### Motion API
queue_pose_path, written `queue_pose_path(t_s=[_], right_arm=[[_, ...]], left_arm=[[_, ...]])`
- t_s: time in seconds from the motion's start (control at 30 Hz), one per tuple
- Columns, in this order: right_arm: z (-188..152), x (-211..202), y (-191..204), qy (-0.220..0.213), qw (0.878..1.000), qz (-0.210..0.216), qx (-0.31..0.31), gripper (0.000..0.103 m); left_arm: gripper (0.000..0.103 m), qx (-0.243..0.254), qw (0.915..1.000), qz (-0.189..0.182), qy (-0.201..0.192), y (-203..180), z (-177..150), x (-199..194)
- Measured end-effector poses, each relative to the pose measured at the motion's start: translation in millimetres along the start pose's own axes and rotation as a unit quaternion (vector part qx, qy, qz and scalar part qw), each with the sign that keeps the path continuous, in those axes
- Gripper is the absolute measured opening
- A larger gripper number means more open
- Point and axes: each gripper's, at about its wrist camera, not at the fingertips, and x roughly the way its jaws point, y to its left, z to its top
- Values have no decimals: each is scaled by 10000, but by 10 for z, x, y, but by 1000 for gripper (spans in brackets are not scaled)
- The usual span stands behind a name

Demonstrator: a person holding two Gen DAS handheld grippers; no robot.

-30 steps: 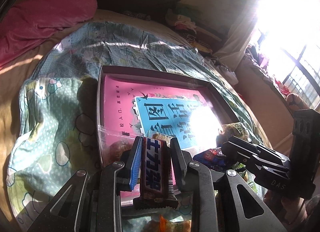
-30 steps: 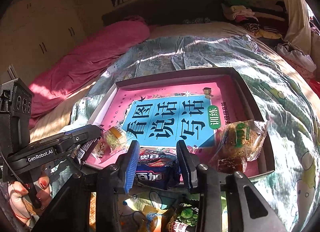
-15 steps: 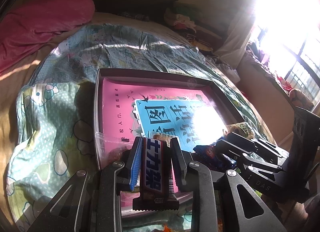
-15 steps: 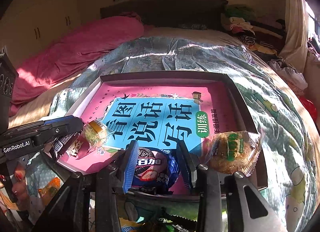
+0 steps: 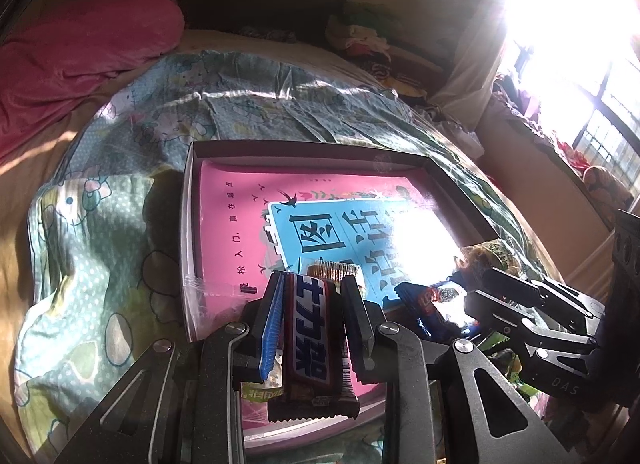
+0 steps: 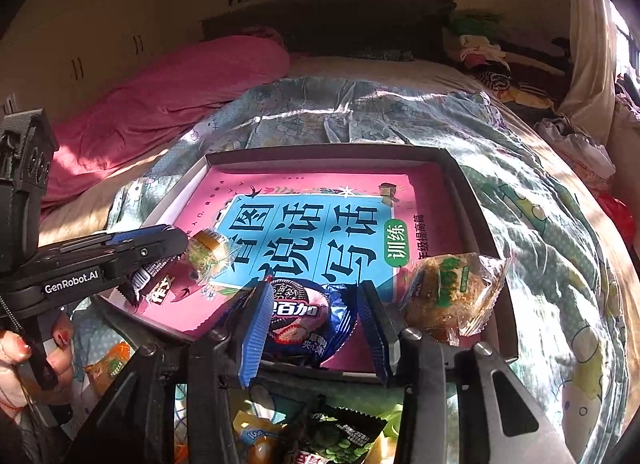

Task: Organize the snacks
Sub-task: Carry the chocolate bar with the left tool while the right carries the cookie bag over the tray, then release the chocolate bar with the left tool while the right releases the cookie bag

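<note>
1. The left gripper (image 5: 313,304) is clenching its jaws on a chocolate bar (image 5: 311,334), over the near edge of the box (image 5: 188,224).
2. The right gripper (image 6: 316,324) is holding its jaws released around a blue cookie pack (image 6: 304,318), lying between them inside the box.

Pink-and-blue box (image 6: 472,200); blue cookie packet (image 6: 308,316); brown bar (image 5: 312,340).

Right gripper (image 6: 316,328) jaws now wider, blue cookie pack (image 6: 306,318) loose btwn them in box (image 6: 472,200); left gripper (image 5: 314,316) w/ chocolate bar (image 5: 312,340) further over box.
</note>
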Motion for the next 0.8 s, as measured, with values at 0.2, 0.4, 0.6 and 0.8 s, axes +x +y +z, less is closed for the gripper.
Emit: queue_pose_path(t_s=[0.2, 0.4, 0.6, 0.8], right_arm=[[-45, -52, 57, 175, 9998, 71, -74, 45], [-62, 7, -12, 416, 9989, 10, 214, 47], [-59, 32, 65, 549, 9979, -291, 179, 50], [-39, 70, 95, 624, 9972, -390, 161, 54]], left_arm=[[30, -82, 9999, -75, 30, 25, 5, -2], [30, -36, 9999, -78, 122, 5, -7, -14], [41, 1, 9996, -171, 240, -56, -22, -40], [50, 91, 9995, -189, 255, -115, -42, -96]])
